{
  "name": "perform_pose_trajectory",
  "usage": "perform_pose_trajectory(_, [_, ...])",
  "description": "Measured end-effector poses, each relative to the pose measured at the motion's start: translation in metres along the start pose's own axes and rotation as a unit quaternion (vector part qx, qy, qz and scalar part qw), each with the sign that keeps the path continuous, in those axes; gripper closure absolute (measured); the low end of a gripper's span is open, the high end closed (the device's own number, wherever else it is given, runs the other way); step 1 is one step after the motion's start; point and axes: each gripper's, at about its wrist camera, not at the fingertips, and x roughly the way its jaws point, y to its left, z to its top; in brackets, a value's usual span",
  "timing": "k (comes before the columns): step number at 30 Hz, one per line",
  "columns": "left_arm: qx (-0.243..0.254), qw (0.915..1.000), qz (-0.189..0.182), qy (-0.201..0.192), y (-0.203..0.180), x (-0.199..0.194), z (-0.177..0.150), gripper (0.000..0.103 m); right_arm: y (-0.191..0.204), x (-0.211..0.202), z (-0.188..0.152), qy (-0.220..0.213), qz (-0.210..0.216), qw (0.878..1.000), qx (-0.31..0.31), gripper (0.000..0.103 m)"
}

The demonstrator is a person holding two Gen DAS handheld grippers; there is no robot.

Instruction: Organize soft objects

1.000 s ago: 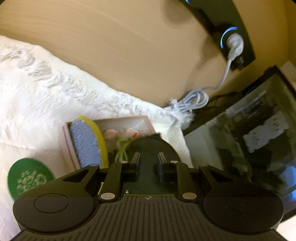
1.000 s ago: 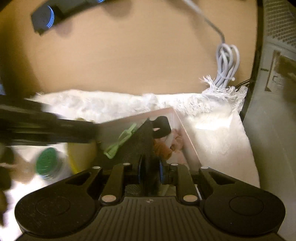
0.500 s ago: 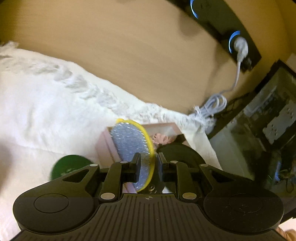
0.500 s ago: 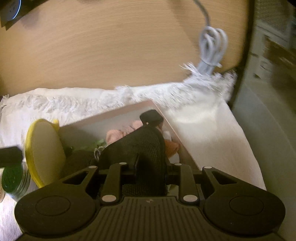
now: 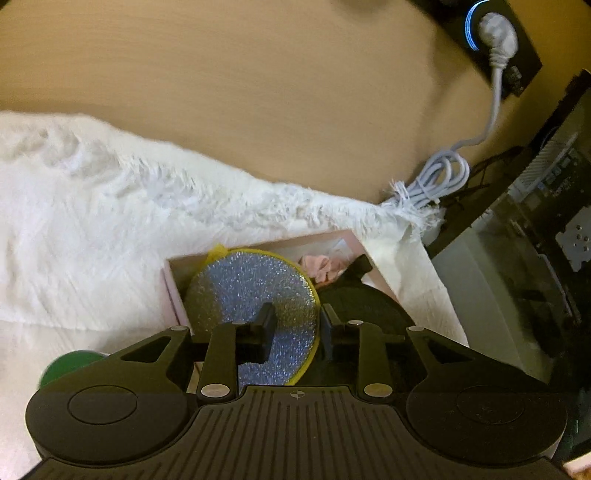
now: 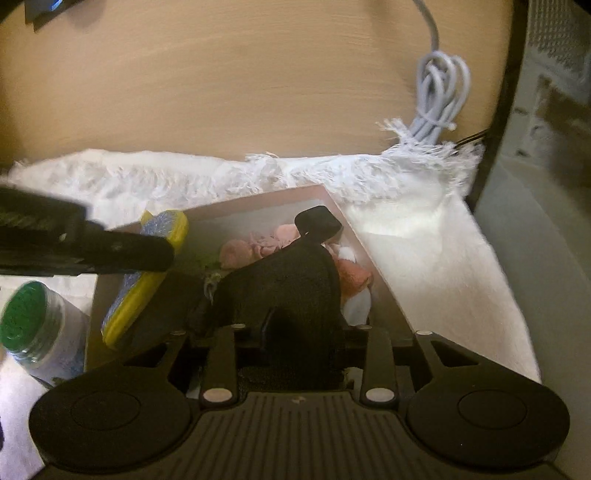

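A pink box (image 5: 354, 240) (image 6: 266, 201) sits on a white fringed cloth and holds pink soft items (image 6: 255, 249). A round yellow sponge with a silver-blue face (image 5: 255, 299) (image 6: 147, 273) leans at the box's left side between the fingers of my left gripper (image 5: 295, 325), which are parted around it. My right gripper (image 6: 303, 332) is spread around a black fabric item with a strap (image 6: 291, 291) that rests over the box; the item also shows in the left wrist view (image 5: 369, 306). The left gripper's arm (image 6: 74, 243) crosses the right wrist view.
A jar with a green lid (image 6: 33, 328) (image 5: 66, 365) stands left of the box. A wooden wall panel (image 5: 258, 92) rises behind the cloth (image 5: 92, 240), with a coiled grey cable (image 5: 439, 177) and a socket (image 5: 495, 29). A grey and glass unit (image 5: 517, 277) stands at the right.
Both grippers have opened: the left one's fingers have parted around the sponge and the right one's around the black fabric. The sponge now stands lower in the box.
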Motion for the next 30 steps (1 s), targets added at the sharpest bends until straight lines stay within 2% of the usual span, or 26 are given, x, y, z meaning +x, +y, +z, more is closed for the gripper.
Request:
perform_pose_trajectory(2, [-0.001,0.9989,0.026,-0.039,-0.004,-0.018,-0.010,0.074,-0.011,0.004,0.001,-0.001,0.032,0.999,0.004,0.061])
perform_pose_trajectory(5, [-0.013,0.9940,0.055,-0.093,-0.010,-0.049,-0.030,0.074,-0.013,-0.001,-0.003,-0.013,0.058,0.998,-0.016,0.053])
perform_pose_trajectory(7, [-0.011,0.9875,0.088,-0.130,-0.016,-0.071,-0.049,0.074,-0.013,-0.010,-0.006,-0.034,0.067,0.996,-0.037,0.048])
perform_pose_trajectory(9, [-0.015,0.9798,0.117,-0.161,-0.019,-0.091,-0.074,0.074,-0.011,-0.024,-0.009,-0.072,0.071,0.994,-0.046,0.039])
perform_pose_trajectory(10, [-0.020,0.9770,0.130,-0.168,-0.020,-0.098,-0.084,0.074,-0.010,-0.029,-0.010,-0.086,0.073,0.992,-0.049,0.035])
perform_pose_trajectory(12, [-0.031,0.9698,0.163,-0.179,-0.018,-0.112,-0.109,0.074,-0.006,-0.041,-0.013,-0.110,0.074,0.989,-0.061,0.035])
perform_pose_trajectory(14, [-0.046,0.9658,0.190,-0.170,-0.015,-0.121,-0.132,0.074,-0.003,-0.051,-0.018,-0.129,0.077,0.986,-0.074,0.035])
perform_pose_trajectory(17, [-0.052,0.9660,0.219,-0.126,-0.010,-0.127,-0.162,0.074,0.000,-0.068,-0.027,-0.144,0.098,0.980,-0.094,0.035])
perform_pose_trajectory(19, [-0.057,0.9632,0.241,-0.106,-0.006,-0.128,-0.181,0.074,0.001,-0.082,-0.036,-0.152,0.121,0.974,-0.118,0.034])
perform_pose_trajectory(23, [-0.106,0.9576,0.251,-0.094,0.003,-0.127,-0.216,0.074,0.004,-0.106,-0.067,-0.162,0.153,0.959,-0.174,0.029])
perform_pose_trajectory(25, [-0.120,0.9556,0.252,-0.094,0.003,-0.121,-0.229,0.074,0.004,-0.111,-0.085,-0.154,0.168,0.954,-0.197,0.027])
perform_pose_trajectory(27, [-0.133,0.9525,0.257,-0.096,0.000,-0.114,-0.243,0.074,0.006,-0.106,-0.100,-0.125,0.179,0.952,-0.213,0.027])
perform_pose_trajectory(30, [-0.131,0.9416,0.280,-0.134,-0.014,-0.105,-0.259,0.072,0.006,-0.092,-0.120,-0.085,0.171,0.955,-0.226,0.027])
